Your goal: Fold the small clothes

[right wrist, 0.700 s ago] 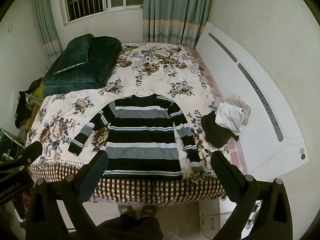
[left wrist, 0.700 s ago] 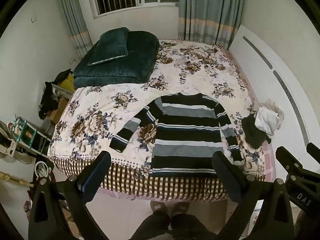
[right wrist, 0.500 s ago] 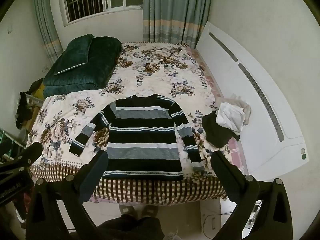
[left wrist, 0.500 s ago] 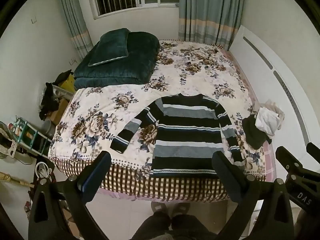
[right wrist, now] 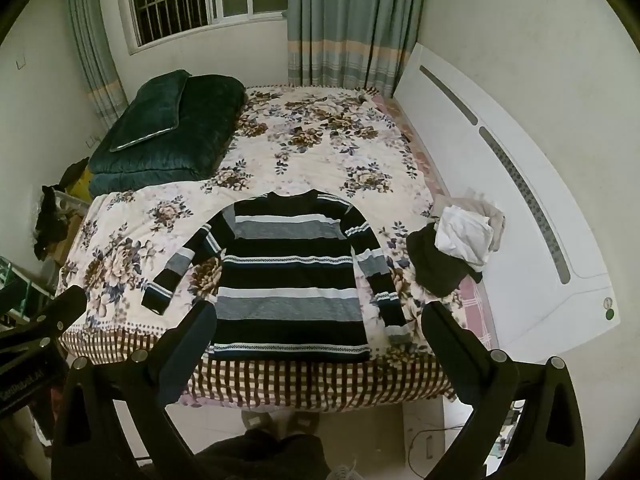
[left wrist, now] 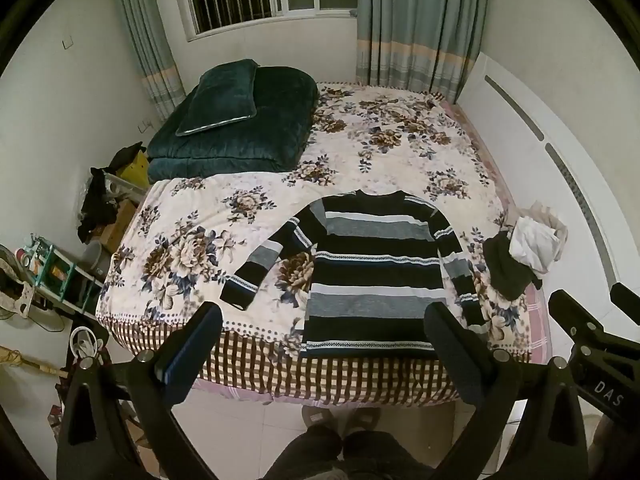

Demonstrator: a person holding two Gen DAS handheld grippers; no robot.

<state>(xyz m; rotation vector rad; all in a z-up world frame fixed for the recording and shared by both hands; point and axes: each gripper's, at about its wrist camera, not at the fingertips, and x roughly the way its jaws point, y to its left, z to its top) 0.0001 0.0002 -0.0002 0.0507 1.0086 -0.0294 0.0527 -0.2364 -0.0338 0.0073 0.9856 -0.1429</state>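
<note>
A black, grey and white striped sweater (left wrist: 376,272) lies flat on the floral bed, hem at the near edge, left sleeve spread out, right sleeve along its side. It also shows in the right wrist view (right wrist: 288,276). My left gripper (left wrist: 324,320) is open and empty, held high above the bed's near edge. My right gripper (right wrist: 316,316) is open and empty, also held high. The right gripper shows at the right edge of the left wrist view (left wrist: 592,320). A pile of small black and white clothes (left wrist: 520,252) lies at the bed's right edge; it also shows in the right wrist view (right wrist: 452,248).
A dark green folded quilt with a pillow (left wrist: 236,120) lies at the bed's far left. The white headboard (right wrist: 520,184) runs along the right. A cluttered shelf and bags (left wrist: 52,272) stand on the floor at left. The person's feet (left wrist: 340,420) are at the bed's foot.
Both grippers have drifted slightly, so the bed and sweater sit a touch lower in the views. Nothing on the bed has moved.
</note>
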